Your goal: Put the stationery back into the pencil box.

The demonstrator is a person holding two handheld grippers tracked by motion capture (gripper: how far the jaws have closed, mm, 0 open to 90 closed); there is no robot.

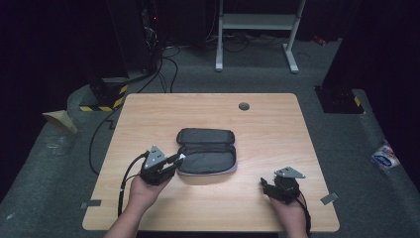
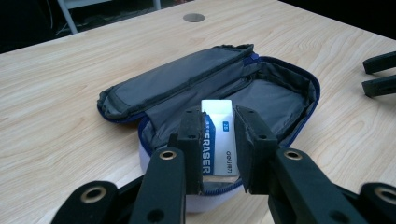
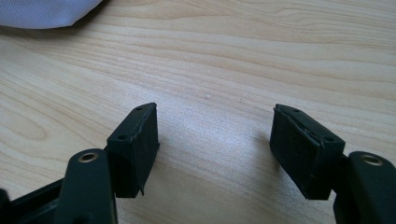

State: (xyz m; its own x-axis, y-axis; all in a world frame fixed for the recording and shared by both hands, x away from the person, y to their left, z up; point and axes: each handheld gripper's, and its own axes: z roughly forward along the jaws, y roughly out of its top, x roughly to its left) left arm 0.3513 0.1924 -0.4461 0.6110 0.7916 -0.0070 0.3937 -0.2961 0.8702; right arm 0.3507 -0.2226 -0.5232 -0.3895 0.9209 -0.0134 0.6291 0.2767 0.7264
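Gripping white eraser over open grey case, left tool.

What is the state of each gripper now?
Left gripper: closed on the eraser, above the open pencil case.
Right gripper: open, empty.

left tool: all black, chunky, with a grey three-cornered plate on top
right tool: same build, same grey plate
jaws: flat black blocks with little screw holes, brass-looking rivets on the arms behind
cables: black, one trailing off each tool
arms: bare, no sleeves
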